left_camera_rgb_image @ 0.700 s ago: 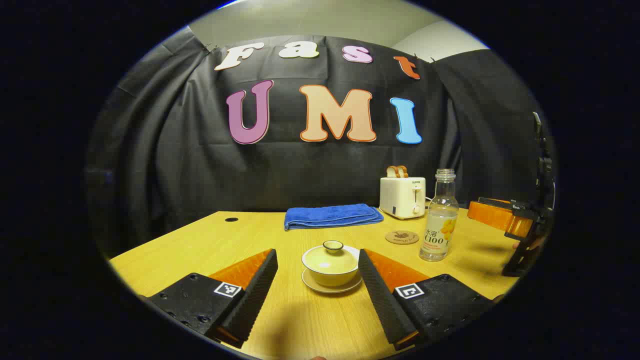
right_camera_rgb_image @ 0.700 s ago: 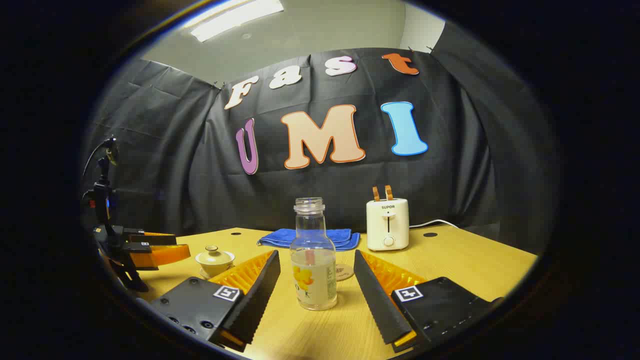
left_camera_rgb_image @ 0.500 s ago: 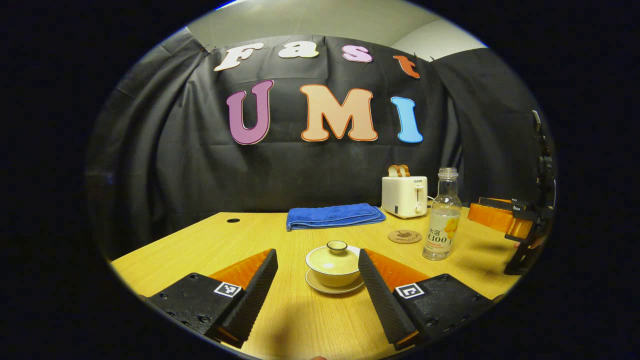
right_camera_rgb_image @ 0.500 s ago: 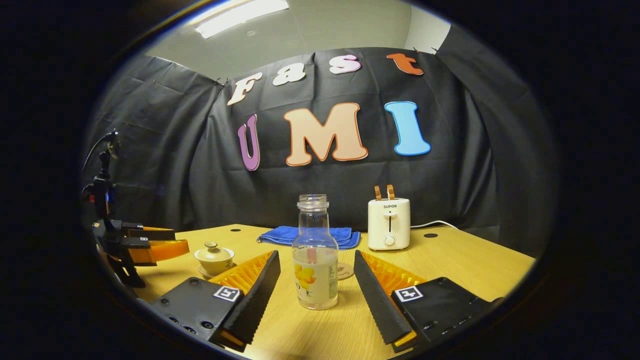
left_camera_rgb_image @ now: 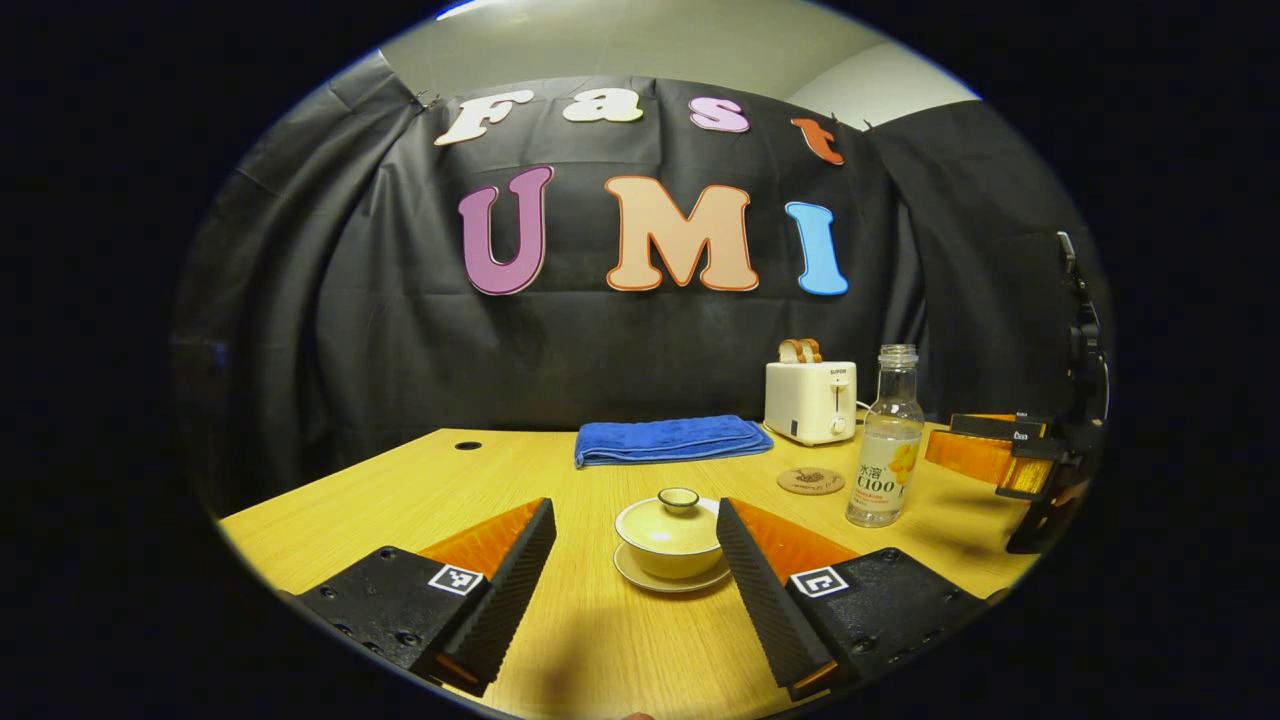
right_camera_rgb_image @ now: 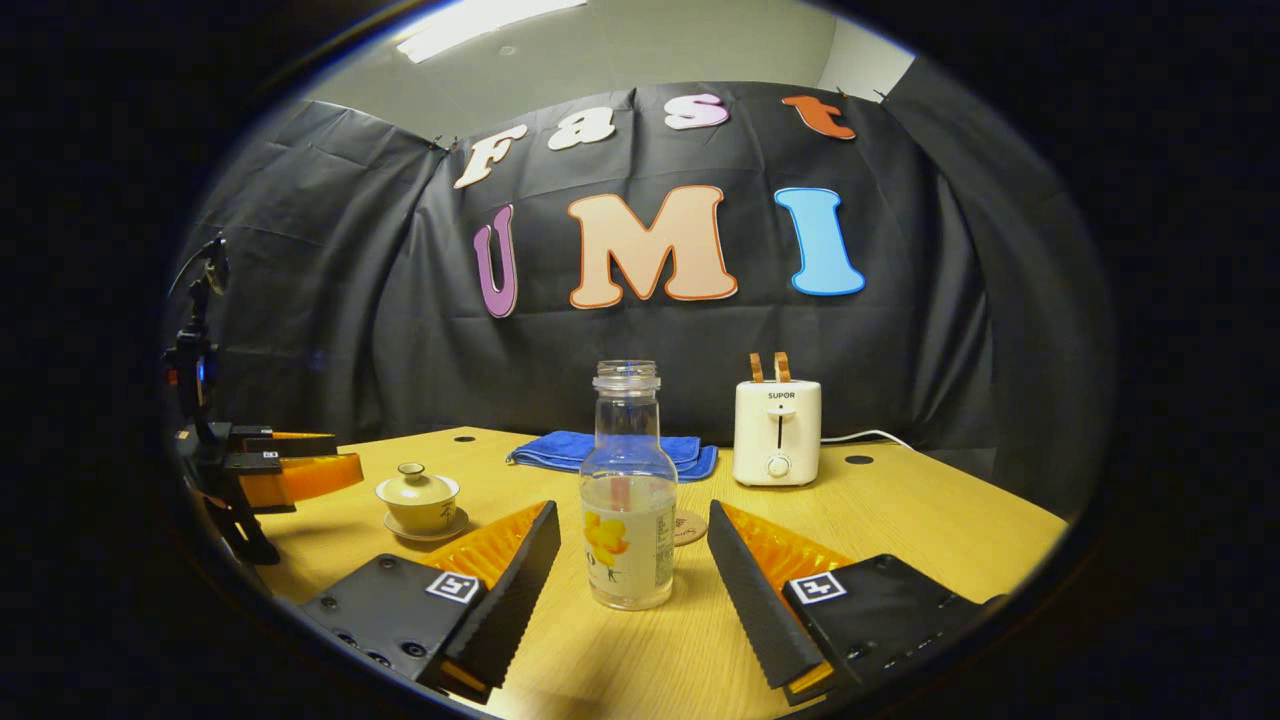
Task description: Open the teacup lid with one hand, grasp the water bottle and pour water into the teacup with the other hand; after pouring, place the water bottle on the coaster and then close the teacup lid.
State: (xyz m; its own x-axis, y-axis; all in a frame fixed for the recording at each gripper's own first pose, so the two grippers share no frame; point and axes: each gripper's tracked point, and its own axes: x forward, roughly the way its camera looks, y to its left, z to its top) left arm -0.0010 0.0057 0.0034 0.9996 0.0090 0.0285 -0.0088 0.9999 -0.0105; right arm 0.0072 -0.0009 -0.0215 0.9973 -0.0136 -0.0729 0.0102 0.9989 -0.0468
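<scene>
Hovering low over the wooden surface (left_camera_rgb_image: 420, 480), the left claw (left_camera_rgb_image: 636, 590) has its two fingers spread wide apart, and the teacup (left_camera_rgb_image: 669, 538) sits just ahead of the gap between them, touching neither. The teacup rests on its saucer (left_camera_rgb_image: 668, 580) with the lid (left_camera_rgb_image: 672, 512) on, the small knob at the top. In the right gripper view the teacup (right_camera_rgb_image: 418, 500) stands toward the left edge of the surface, with the left claw (right_camera_rgb_image: 300, 470) just beside it.

The right claw (right_camera_rgb_image: 628, 590) is open as well, its fingers wide on either side of the water bottle (right_camera_rgb_image: 628, 500), with a clear gap on both sides. The bottle stands upright with no cap, partly filled with clear liquid. In the left gripper view the water bottle (left_camera_rgb_image: 886, 450) stands toward the right edge of the surface, the right claw (left_camera_rgb_image: 985, 455) near it on the right and apart from it.

The round coaster (left_camera_rgb_image: 810, 481) lies flat just beside the bottle, between it and the teacup; in the right gripper view the coaster (right_camera_rgb_image: 688, 527) peeks out from behind the bottle. Toward the back edge lie a folded blue towel (left_camera_rgb_image: 668, 440) and a white toaster (left_camera_rgb_image: 810, 402) with two slices of bread standing in it
</scene>
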